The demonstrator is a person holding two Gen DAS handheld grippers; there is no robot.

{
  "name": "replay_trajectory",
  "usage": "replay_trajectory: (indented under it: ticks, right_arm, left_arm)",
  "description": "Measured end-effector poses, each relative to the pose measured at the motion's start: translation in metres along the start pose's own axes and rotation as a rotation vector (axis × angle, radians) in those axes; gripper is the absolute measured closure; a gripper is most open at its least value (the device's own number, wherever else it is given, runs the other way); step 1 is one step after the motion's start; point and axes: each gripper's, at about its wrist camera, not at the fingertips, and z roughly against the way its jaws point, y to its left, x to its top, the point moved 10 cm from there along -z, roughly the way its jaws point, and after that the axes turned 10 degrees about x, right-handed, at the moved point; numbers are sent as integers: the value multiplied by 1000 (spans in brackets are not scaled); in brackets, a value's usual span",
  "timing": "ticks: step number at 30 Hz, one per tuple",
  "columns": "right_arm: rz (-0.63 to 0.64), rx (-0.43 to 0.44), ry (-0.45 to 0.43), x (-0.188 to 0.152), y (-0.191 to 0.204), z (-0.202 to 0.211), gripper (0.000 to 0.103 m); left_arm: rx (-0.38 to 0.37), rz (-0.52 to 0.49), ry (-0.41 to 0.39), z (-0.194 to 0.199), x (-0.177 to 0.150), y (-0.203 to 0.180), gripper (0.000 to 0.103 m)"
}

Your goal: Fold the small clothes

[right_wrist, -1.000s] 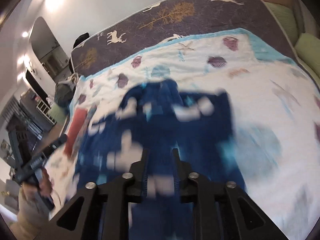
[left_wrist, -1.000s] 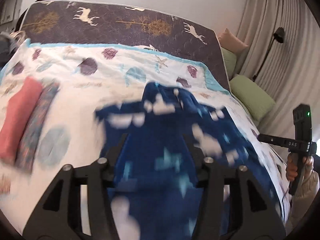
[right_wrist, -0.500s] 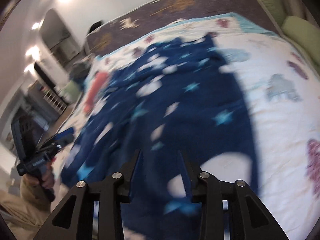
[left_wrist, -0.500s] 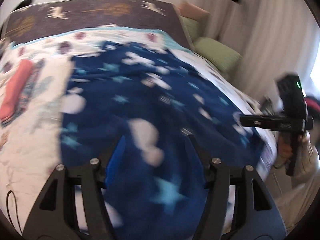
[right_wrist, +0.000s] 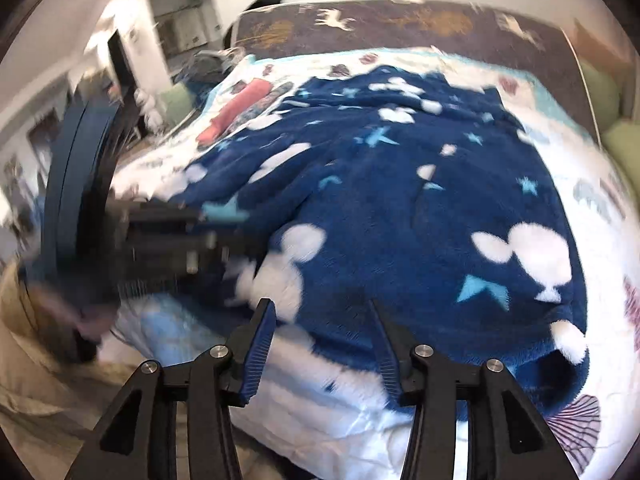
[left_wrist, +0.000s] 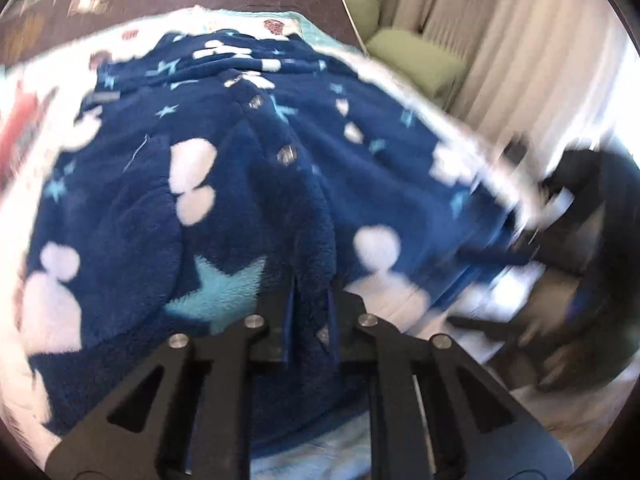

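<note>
The blue fleece garment (left_wrist: 248, 184) lay spread on the bed (right_wrist: 592, 168), straight ahead of both tongs and reaching back to their tips. The left tongs (left_wrist: 310, 300) had just been closing, and now they were clamped on a fold of its near hem. The right tongs (right_wrist: 322, 320) had just been opening; their 2 fingers stood apart over the near edge, with fleece under them but not pressed. To my eye the fleece was soft, thick and light, so it would sag and bunch, not slip. I would take it at the hem corners or the shoulders. Beyond the tongs, to the far left, a red roll (right_wrist: 236, 114) lay on the bed.
</note>
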Motion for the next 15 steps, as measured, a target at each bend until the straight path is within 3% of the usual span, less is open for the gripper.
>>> replay_trajectory:
  ticks: [2,4,7,9,15]
  right_arm:
    - [115,-81,-20,2,11,0,32]
    - [260,-193,-38,8,20,-8,29]
    - [372,-276,-1,8,24,-29,30]
    - [404,-305,21,5,21,-41,31]
    - [440,-284,14,-4,24,-35,32]
  left_arm:
    - [-47,39,-18,11,7,2,87]
    - [-63,43,-37,21,12,1,87]
    - [-74,42,-54,28,17,-2,87]
    - [-81,48,-59,31,19,-3,87]
    - [-91,54,-57,34,23,2,87]
